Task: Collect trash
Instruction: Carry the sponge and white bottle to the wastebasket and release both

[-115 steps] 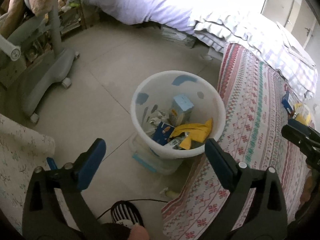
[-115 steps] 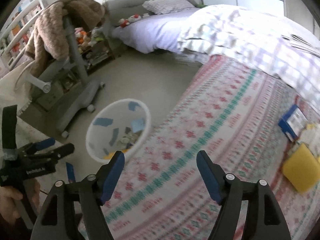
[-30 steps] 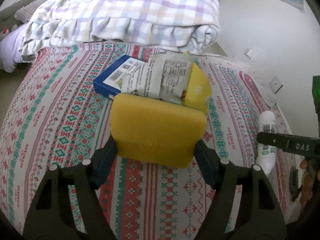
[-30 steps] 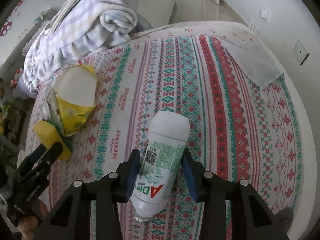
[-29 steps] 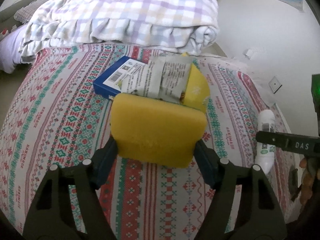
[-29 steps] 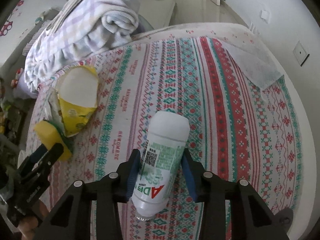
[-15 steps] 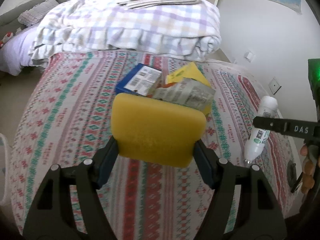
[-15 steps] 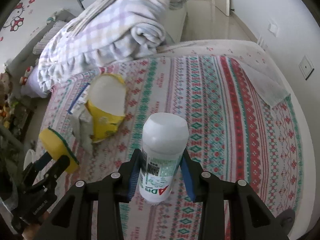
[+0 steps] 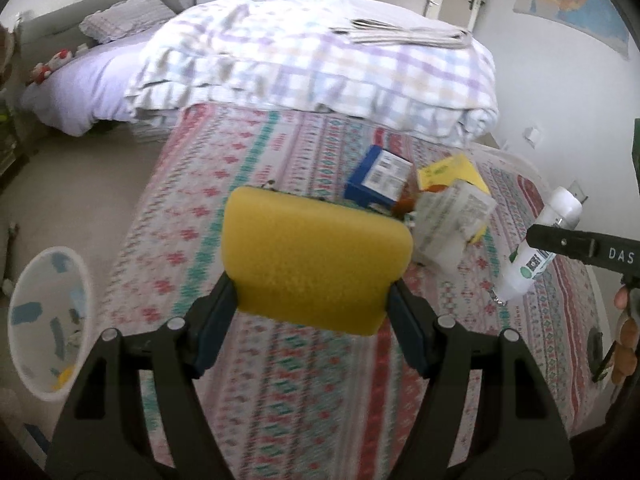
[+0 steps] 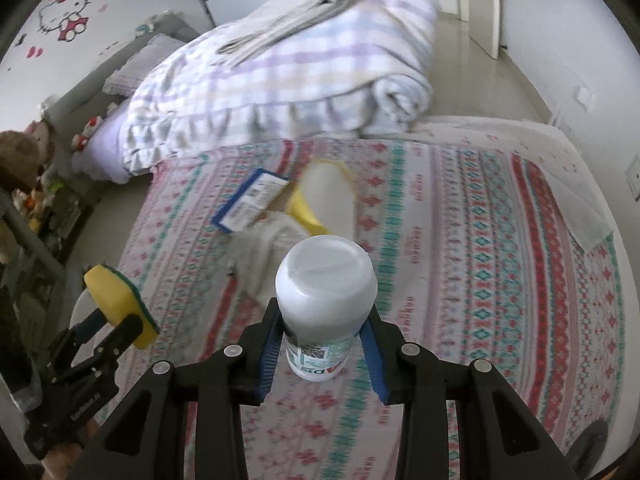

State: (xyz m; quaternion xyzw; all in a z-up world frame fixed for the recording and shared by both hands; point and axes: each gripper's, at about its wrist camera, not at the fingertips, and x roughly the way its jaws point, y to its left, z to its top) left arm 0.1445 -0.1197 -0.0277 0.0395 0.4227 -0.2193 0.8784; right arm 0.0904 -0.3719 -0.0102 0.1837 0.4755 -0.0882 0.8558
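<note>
My left gripper (image 9: 312, 320) is shut on a yellow sponge (image 9: 316, 264) with a green underside, held above the patterned bedspread (image 9: 280, 380). In the right wrist view that sponge (image 10: 116, 304) shows at the far left. My right gripper (image 10: 322, 344) is shut on a white bottle (image 10: 326, 276) with a green label, its wide end towards the camera. The left wrist view shows the bottle (image 9: 560, 208) at the right edge. A blue box (image 9: 380, 176), a yellow packet (image 9: 452, 168) and a crumpled wrapper (image 9: 452, 216) lie together on the bed.
A white bin (image 9: 36, 276) holding trash stands on the floor left of the bed. A folded checked blanket (image 9: 312, 68) lies across the far end. A wall (image 9: 560, 80) runs along the right side. A person's fingers (image 9: 624, 300) show at the right edge.
Both grippers have risen from the bedspread with the sponge and the bottle and pulled back. The bin has come into the left wrist view. The bottle now points its end at the camera.
</note>
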